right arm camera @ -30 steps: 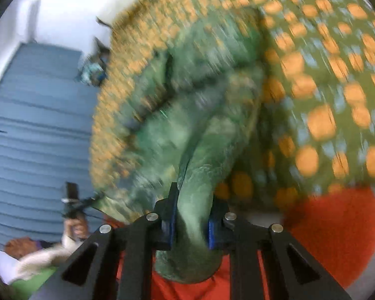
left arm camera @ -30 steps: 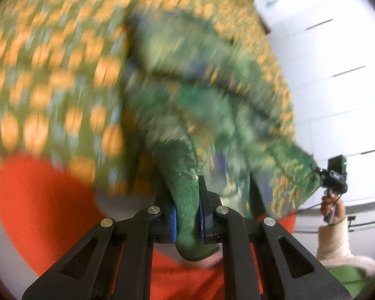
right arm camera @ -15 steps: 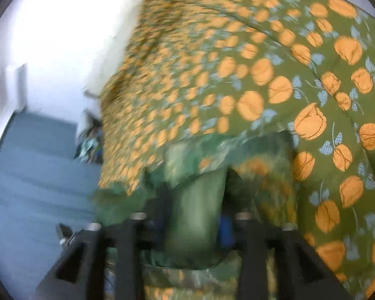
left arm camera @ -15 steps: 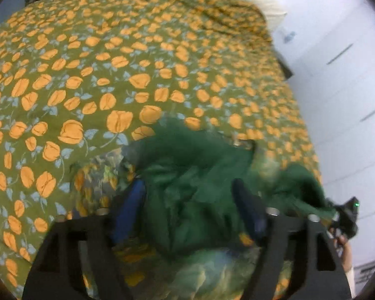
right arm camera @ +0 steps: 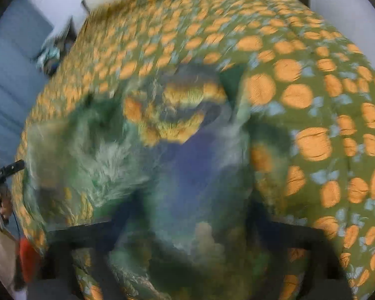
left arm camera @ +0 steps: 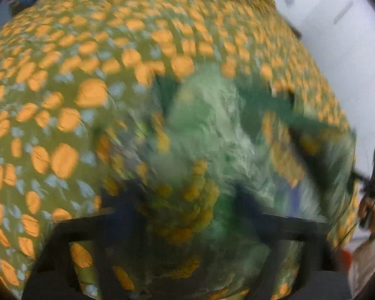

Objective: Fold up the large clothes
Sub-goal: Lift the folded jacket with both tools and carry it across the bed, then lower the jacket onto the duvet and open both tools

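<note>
The crumpled green printed garment [left arm camera: 207, 135] lies on the olive, orange-flowered bedspread [left arm camera: 62, 80], directly ahead of both grippers — left gripper [left arm camera: 187, 215] and right gripper [right arm camera: 195, 215] have just been closing, grip unclear through blur.

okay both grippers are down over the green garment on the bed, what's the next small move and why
Probably close both grippers on the green garment and lift its near edge. The left gripper and right gripper have just been closing with cloth bunched between them on the floral bedspread; blur hides whether they pinch.
</note>
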The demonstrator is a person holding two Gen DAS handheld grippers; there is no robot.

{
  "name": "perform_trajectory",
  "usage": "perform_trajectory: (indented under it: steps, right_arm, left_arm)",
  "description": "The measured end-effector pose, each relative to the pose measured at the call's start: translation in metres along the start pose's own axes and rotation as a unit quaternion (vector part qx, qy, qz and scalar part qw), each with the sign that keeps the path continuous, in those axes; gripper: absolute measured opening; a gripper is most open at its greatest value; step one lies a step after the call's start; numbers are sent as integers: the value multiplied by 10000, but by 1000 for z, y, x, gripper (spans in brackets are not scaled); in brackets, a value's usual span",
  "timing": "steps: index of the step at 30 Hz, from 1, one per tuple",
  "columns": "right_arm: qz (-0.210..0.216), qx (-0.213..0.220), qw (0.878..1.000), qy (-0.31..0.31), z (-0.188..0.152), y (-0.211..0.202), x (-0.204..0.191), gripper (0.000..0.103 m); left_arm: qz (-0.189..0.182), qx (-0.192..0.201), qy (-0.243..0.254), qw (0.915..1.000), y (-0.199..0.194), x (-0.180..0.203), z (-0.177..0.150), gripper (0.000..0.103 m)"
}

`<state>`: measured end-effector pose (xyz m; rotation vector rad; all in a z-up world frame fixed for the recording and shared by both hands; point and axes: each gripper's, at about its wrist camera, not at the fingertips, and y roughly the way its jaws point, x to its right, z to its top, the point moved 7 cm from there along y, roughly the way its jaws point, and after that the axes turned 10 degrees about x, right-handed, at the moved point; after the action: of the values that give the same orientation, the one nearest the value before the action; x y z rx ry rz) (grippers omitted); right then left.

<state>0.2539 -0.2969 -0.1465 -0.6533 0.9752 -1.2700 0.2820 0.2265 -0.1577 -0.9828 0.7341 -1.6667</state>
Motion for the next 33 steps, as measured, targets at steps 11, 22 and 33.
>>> perform_trajectory:
  steps: [11, 22, 33]
  right_arm:
    - [-794, 447, 9953, 326, 3, 5, 28, 19]
    - [-602, 1445, 9872, 314, 10, -62, 17, 70]
    - [468, 1520, 9872, -52, 15, -36, -53, 71]
  left_arm:
    - [754, 434, -259, 9959, 19, -24, 5, 24]
    - [469, 1629, 306, 9851, -86, 24, 25, 85]
    - [-219, 667, 1333, 9886, 68, 183, 18, 86]
